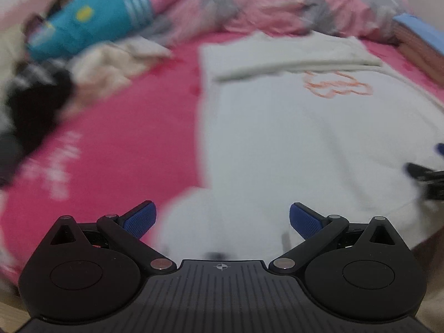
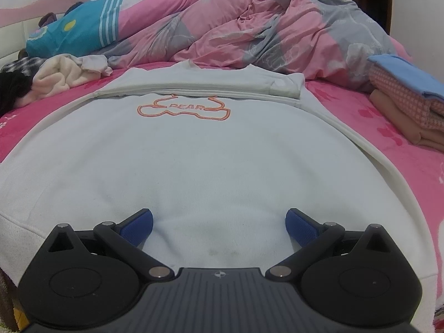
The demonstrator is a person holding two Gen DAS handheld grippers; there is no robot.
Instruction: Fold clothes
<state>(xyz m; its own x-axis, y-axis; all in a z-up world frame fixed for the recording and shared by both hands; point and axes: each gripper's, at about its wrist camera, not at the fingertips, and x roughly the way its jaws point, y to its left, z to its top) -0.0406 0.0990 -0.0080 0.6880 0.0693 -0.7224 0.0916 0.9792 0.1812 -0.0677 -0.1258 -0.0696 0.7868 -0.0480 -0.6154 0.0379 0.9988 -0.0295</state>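
Observation:
A white sweatshirt (image 2: pixel 199 155) with an orange outlined bear logo (image 2: pixel 184 109) lies flat on the pink bed sheet (image 2: pixel 402 161), its sleeves folded across the top. My right gripper (image 2: pixel 219 226) stands open just above its near hem, nothing between the blue pads. The left wrist view is blurred: the same sweatshirt (image 1: pixel 305 144) fills the right half, and my left gripper (image 1: pixel 222 220) is open over its lower left corner, holding nothing. The right gripper's black tip (image 1: pixel 424 174) shows at that view's right edge.
A crumpled pink and grey quilt (image 2: pixel 277 33) and a teal pillow (image 2: pixel 77 36) lie at the head of the bed. A cream garment (image 2: pixel 63 76) and dark clothes (image 2: pixel 11 88) sit at the left. Folded stack (image 2: pixel 408 97) at the right.

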